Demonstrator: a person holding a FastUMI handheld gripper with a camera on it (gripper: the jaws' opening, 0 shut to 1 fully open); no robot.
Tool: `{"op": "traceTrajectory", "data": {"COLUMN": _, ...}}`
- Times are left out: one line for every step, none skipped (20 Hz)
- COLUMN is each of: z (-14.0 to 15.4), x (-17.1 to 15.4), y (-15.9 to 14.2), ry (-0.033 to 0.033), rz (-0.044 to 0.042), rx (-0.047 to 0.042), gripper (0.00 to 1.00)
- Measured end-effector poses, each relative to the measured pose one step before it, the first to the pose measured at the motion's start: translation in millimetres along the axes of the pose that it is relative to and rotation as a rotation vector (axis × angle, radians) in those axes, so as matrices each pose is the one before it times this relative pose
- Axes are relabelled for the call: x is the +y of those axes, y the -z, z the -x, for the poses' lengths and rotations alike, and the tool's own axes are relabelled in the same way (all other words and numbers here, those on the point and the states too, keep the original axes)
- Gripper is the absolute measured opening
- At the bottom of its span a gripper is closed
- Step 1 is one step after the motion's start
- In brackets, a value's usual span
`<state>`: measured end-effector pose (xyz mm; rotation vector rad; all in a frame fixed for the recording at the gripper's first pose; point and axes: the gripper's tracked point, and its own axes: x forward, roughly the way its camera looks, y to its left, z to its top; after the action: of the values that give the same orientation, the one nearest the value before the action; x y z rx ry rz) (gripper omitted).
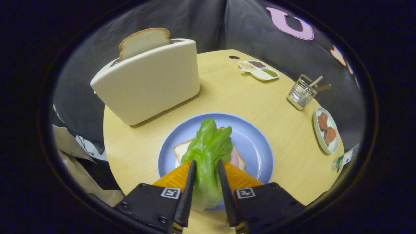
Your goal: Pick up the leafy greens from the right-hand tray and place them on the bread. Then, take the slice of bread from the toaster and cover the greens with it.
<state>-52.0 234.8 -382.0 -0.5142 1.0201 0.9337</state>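
Two fingers of the gripper (207, 165) pinch the glossy green plastic leafy greens (208, 152) at lower centre, long axis pointing ahead, directly over the white bread slice (182, 150) on the round blue plate (253, 139).

The greens (208, 146) cover the middle of the bread (182, 150) on the plate (250, 139), and a pink slice (234, 158) shows merely as an edge to their right. Their stalk end drops between the fingers of the gripper (207, 169), which press on it from both sides and hide its flanks and the plate's near rim. The slice (144, 41) in the toaster (149, 83) is sunk in the slot, its lower part hidden. In the far tray (259, 70) the fillings are too small to tell. A bottle (344, 159) at the right is cut off and blurred.
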Motion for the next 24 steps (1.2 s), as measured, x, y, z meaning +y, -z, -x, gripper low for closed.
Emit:
{"op": "traceTrajectory", "data": {"z": -0.86, "x": -2.36, "y": -0.06, "ry": 0.00843, "rz": -0.00637, "rx": -0.00315, "gripper": 0.71}}
{"op": "traceTrajectory", "data": {"z": -0.07, "x": -2.3, "y": -0.91, "ry": 0.00517, "rz": -0.00879, "rx": -0.00282, "gripper": 0.78}}
{"op": "traceTrajectory", "data": {"z": 0.76, "x": -2.86, "y": -2.81, "ry": 0.01228, "rz": -0.00584, "rx": -0.00584, "gripper": 0.86}}
{"op": "traceTrajectory", "data": {"z": 0.04, "x": -2.46, "y": -1.28, "ry": 0.00901, "rz": -0.0064, "rx": -0.00852, "gripper": 0.94}}
{"op": "traceTrajectory", "data": {"z": 4.23, "x": 1.65, "y": -2.31, "ry": 0.0026, "rz": -0.00936, "rx": -0.00663, "gripper": 1.0}}
{"op": "traceTrajectory", "data": {"z": 3.43, "x": -0.41, "y": -3.23, "ry": 0.00723, "rz": -0.00604, "rx": -0.00887, "gripper": 1.0}}
{"op": "traceTrajectory", "data": {"z": 2.61, "x": -0.79, "y": -3.4, "ry": 0.00656, "rz": -0.00234, "rx": -0.01104, "gripper": 1.0}}
{"op": "traceTrajectory", "data": {"z": 3.58, "x": -0.38, "y": -4.73, "ry": 0.0081, "rz": -0.00323, "rx": -0.01177, "gripper": 1.0}}
{"op": "traceTrajectory", "data": {"z": 4.45, "x": 0.62, "y": -4.31, "ry": 0.00673, "rz": -0.00533, "rx": -0.01472, "gripper": 1.0}}
{"op": "traceTrajectory", "data": {"z": 4.45, "x": 1.16, "y": -6.1, "ry": 0.00425, "rz": -0.00852, "rx": -0.01462, "gripper": 1.0}}
{"op": "traceTrajectory", "data": {"z": 5.05, "x": 2.36, "y": -6.17, "ry": 0.00343, "rz": -0.00934, "rx": -0.01348, "gripper": 1.0}}
{"op": "traceTrajectory", "data": {"z": 5.7, "x": 2.47, "y": -7.49, "ry": 0.00373, "rz": -0.00851, "rx": -0.01358, "gripper": 1.0}}
{"op": "traceTrajectory", "data": {"z": 5.25, "x": 2.76, "y": -8.35, "ry": 0.00276, "rz": -0.00876, "rx": -0.01747, "gripper": 1.0}}
{"op": "traceTrajectory", "data": {"z": 6.49, "x": 3.88, "y": -9.83, "ry": -0.00172, "rz": -0.00998, "rx": -0.01791, "gripper": 1.0}}
{"op": "traceTrajectory", "data": {"z": 5.22, "x": 5.59, "y": -8.97, "ry": -0.00176, "rz": -0.00947, "rx": -0.01588, "gripper": 1.0}}
{"op": "traceTrajectory", "data": {"z": 6.41, "x": 3.04, "y": -10.56, "ry": 0.00319, "rz": -0.00688, "rx": -0.01692, "gripper": 1.0}}
{"op": "traceTrajectory", "data": {"z": 5.01, "x": 3.25, "y": -9.14, "ry": 0.00286, "rz": -0.00473, "rx": -0.01493, "gripper": 1.0}}
{"op": "traceTrajectory", "data": {"z": 4.69, "x": 4.06, "y": -9.16, "ry": 0.00237, "rz": -0.0055, "rx": -0.01204, "gripper": 1.0}}
{"op": "traceTrajectory", "data": {"z": 5.11, "x": 5.68, "y": -7.69, "ry": -0.00356, "rz": -0.00902, "rx": -0.00689, "gripper": 1.0}}
{"op": "traceTrajectory", "data": {"z": 4.27, "x": 5.35, "y": -7.26, "ry": -0.00633, "rz": -0.01307, "rx": -0.00114, "gripper": 1.0}}
{"op": "traceTrajectory", "data": {"z": 3.25, "x": 7.24, "y": -6.39, "ry": -0.01249, "rz": -0.01422, "rx": -0.00098, "gripper": 1.0}}
{"op": "traceTrajectory", "data": {"z": 2.73, "x": 6.36, "y": -8.04, "ry": -0.01096, "rz": -0.01352, "rx": -0.00817, "gripper": 1.0}}
{"op": "traceTrajectory", "data": {"z": 1.63, "x": 6.12, "y": -8.78, "ry": -0.01029, "rz": -0.01066, "rx": -0.01053, "gripper": 1.0}}
{"op": "traceTrajectory", "data": {"z": 1.65, "x": 6.13, "y": -9.25, "ry": -0.00975, "rz": -0.01068, "rx": -0.01104, "gripper": 1.0}}
